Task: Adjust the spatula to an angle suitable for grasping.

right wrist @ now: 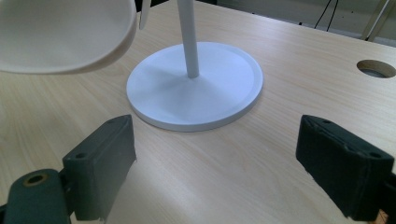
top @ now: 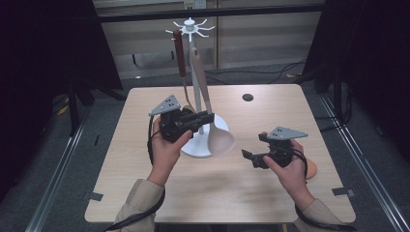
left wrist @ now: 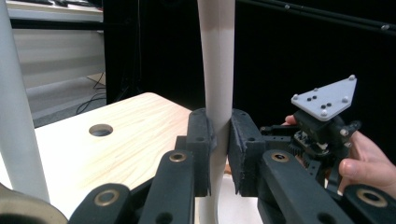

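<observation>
Beige plastic, the ladle [top: 212, 116] hangs from the hooked crown of the white utensil stand [top: 193, 72], its handle running down beside the stand's post and its bowl hanging low over the front right edge of the round base. The left gripper [top: 205, 118] is clamped on that handle: in the left gripper view the two black pads press flat against either side of the pale shaft [left wrist: 218, 93], which rises straight up between them, with the stand's post just to the left. A brown-handled utensil [top: 181, 55] hangs from another hook, behind the left gripper. The right gripper [top: 251, 157] is held low over the light wooden table [top: 270, 101], well to the right of the ladle and apart from it; in the right gripper view its jaws stand wide with nothing between them, facing the stand's base [right wrist: 196, 88], and the ladle's bowl [right wrist: 60, 32] hangs at upper left.
</observation>
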### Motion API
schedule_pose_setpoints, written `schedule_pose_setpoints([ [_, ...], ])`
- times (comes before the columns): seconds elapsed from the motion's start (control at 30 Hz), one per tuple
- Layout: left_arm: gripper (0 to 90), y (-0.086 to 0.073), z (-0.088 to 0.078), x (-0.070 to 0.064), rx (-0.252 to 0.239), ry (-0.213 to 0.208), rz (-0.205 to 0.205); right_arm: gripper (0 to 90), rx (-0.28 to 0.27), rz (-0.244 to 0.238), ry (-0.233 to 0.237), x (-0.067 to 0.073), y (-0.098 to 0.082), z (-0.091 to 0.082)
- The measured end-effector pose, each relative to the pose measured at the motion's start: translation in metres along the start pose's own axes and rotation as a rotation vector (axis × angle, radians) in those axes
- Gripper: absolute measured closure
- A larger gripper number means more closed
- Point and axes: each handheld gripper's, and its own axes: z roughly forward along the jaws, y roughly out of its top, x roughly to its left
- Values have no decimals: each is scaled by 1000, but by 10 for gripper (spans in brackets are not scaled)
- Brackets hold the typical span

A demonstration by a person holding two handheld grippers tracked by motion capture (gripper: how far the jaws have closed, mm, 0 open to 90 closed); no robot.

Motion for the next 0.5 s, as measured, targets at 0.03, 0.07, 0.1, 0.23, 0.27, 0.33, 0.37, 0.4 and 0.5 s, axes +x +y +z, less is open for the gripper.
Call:
schedule_pose_setpoints([
  [0.03, 798, 1, 0, 1, -1, -4, 0, 120, 1, -1, 0, 0, 0, 0],
  [0.07, 798, 2, 0, 1, 2, -4, 3, 120, 1, -1, 0, 0, 0, 0],
  [0.1, 798, 3, 0, 2, 2, -4, 3, 120, 1, -1, 1, 0, 0, 0],
  [0.23, 798, 9, 1, 4, 7, 8, 2, 120, 3, -5, 4, 1, 0, 0],
  [0.27, 798, 9, 1, 4, 7, 8, 2, 120, 3, -5, 4, 1, 0, 0],
  [0.33, 798, 11, 1, 5, 2, 9, 9, 120, 5, -5, 5, 1, 0, 0],
  [0.37, 798, 12, 0, 5, 3, 14, 10, 120, 5, -5, 6, 1, 0, 0],
  [0.4, 798, 13, 0, 6, -6, 6, 9, 120, 6, -5, 7, 1, 0, 0],
  [0.5, 798, 16, 0, 6, -4, 9, 10, 120, 8, -9, 9, 1, 0, 0],
])
